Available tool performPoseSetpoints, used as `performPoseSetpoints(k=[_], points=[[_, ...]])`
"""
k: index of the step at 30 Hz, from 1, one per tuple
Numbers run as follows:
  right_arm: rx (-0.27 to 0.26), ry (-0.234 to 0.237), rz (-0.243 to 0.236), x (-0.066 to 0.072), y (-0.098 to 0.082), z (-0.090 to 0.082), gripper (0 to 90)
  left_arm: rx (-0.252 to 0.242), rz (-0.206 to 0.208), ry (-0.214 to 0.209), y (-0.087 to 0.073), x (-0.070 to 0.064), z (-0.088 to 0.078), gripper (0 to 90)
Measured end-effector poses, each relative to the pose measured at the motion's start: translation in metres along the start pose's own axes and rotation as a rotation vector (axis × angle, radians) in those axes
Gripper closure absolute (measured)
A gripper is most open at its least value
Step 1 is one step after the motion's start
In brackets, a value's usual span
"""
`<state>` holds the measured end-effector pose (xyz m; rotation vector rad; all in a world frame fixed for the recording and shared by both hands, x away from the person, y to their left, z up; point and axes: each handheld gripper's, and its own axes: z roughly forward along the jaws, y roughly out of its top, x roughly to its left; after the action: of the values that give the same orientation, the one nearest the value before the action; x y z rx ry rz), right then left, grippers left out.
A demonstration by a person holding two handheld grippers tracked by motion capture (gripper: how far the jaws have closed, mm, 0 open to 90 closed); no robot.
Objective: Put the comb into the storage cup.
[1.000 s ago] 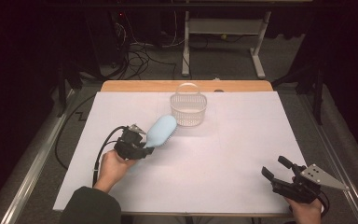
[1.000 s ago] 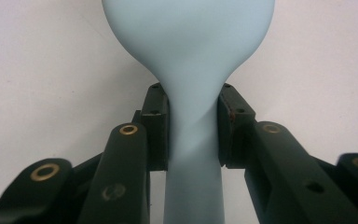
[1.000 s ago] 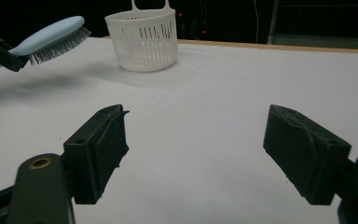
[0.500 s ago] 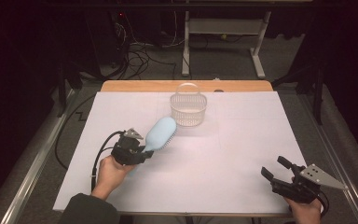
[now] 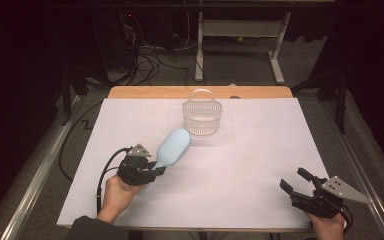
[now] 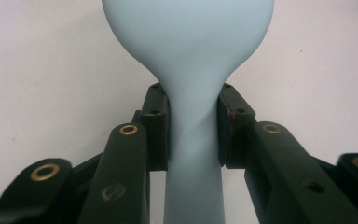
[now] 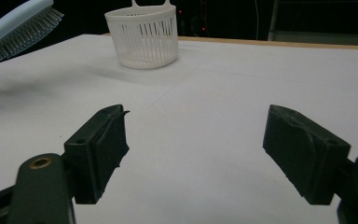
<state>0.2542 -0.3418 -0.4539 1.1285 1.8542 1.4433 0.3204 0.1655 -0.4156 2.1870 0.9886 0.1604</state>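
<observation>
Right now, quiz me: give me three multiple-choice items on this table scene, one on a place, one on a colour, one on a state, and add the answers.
1. Where does the white basket stand?
A. near the table's far edge
B. beside the right gripper
C. under the hairbrush

2. What colour is the hairbrush?
A. red
B. pale blue
C. black

3. How is the right gripper?
A. shut on the basket
B. shut on the brush
C. open and empty

Answers: 1 A, the high view shows it far up the white table cover. 2 B, its back shows pale blue, handle clamped in the left gripper. 3 C, the right gripper view shows its jaws wide apart with nothing between.
</observation>
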Motion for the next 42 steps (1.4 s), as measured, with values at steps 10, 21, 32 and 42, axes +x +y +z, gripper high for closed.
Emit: performPoseSetpoints(k=[10, 21, 32, 42], points=[[-0.002, -0.001, -0.008, 0.001, 0.0, -0.001, 21.9, -0.043, -0.008, -0.001, -0.008, -0.006, -0.006, 67.4], [-0.005, 0.004, -0.018, 0.003, 0.001, -0.001, 21.8, -0.092, -0.007, -0.012, -0.017, -0.018, -0.016, 67.4], [-0.023, 0.007, -0.014, 0.005, 0.002, -0.002, 21.8, -0.115, 0.006, -0.034, -0.022, -0.031, -0.015, 67.4], [-0.026, 0.012, -0.035, 0.009, 0.004, 0.0, 21.9, -0.128, 0.011, -0.053, -0.023, -0.034, -0.013, 67.4]])
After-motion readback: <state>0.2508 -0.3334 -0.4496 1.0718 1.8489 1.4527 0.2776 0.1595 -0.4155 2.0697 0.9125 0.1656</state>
